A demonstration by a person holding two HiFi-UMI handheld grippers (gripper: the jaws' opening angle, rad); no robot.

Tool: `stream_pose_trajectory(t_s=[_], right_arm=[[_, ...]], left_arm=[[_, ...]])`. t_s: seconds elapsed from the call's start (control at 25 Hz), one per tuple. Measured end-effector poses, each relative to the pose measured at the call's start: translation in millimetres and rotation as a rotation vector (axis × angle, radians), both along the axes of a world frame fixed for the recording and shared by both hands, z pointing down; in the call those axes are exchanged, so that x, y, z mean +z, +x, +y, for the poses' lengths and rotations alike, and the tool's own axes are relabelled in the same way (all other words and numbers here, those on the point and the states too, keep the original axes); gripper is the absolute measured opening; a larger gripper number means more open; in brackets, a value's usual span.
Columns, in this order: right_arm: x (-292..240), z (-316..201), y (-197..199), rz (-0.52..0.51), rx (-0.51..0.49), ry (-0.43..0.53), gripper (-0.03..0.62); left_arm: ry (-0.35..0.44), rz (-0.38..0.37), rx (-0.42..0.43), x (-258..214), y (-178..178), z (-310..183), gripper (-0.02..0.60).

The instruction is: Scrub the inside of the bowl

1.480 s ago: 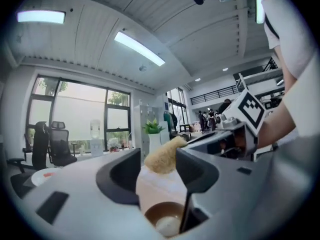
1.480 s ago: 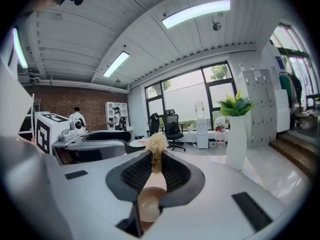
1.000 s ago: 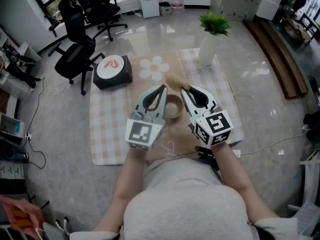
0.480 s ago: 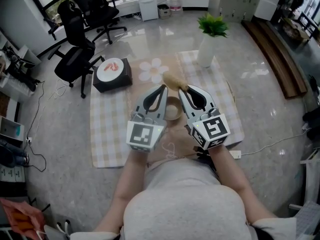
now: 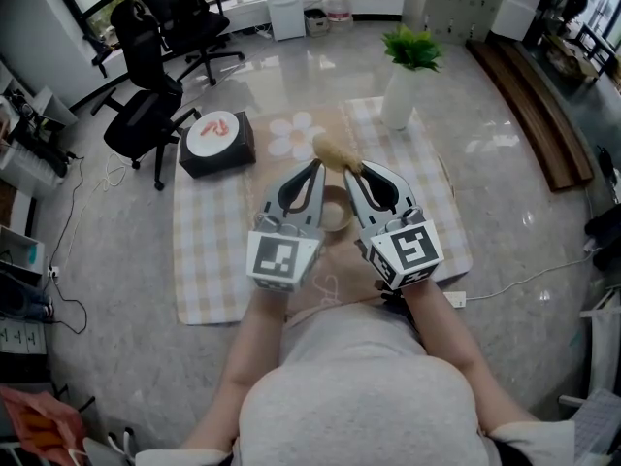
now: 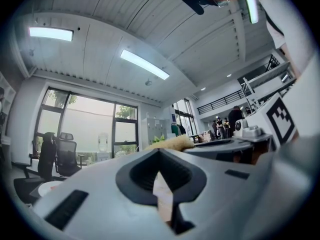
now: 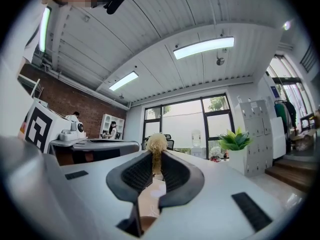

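My left gripper and right gripper sit close together, and the bowl fills the narrow gap between them. The brush juts out just past both tips, so nothing passes straight ahead there. Further ahead, the box blocks the left side at the edge of the cloth, and the vase blocks the right. Between those two I see open cloth. Both cloth sides beside me are free. Chairs crowd the far left; a cable runs along the floor on my right.

Glossy grey floor — black office chairs beyond.
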State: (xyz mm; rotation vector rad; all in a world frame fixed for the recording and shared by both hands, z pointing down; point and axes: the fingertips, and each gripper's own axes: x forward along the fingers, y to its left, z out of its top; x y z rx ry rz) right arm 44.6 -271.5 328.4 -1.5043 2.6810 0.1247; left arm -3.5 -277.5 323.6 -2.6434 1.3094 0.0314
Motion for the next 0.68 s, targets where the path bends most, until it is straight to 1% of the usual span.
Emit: stream_pose_trajectory(t_s=[0.08, 0.36, 0.52, 0.68], right_arm=[[-0.1, -0.2, -0.2, 0.006, -0.002, -0.001, 0.054], [0.2, -2.9, 3.0, 0.057, -0.02, -0.005, 0.054], [0.2, -3.9, 6.5, 0.071, -0.017, -0.009, 0.054], [-0.5, -6.5, 7.7, 0.06, -0.015, -0.016, 0.054]], left_arm=[[0.007, -0.006, -0.001, 0.8, -1.0, -1.4, 0.011], [-0.005, 0.009, -0.02, -0.1, -5.6, -2.9, 0.011], [-0.008, 0.021, -0.012, -3.3, -6.0, -2.2, 0.011], [-0.009, 0.004, -0.045, 3.2, -14.1, -6.1, 0.011]])
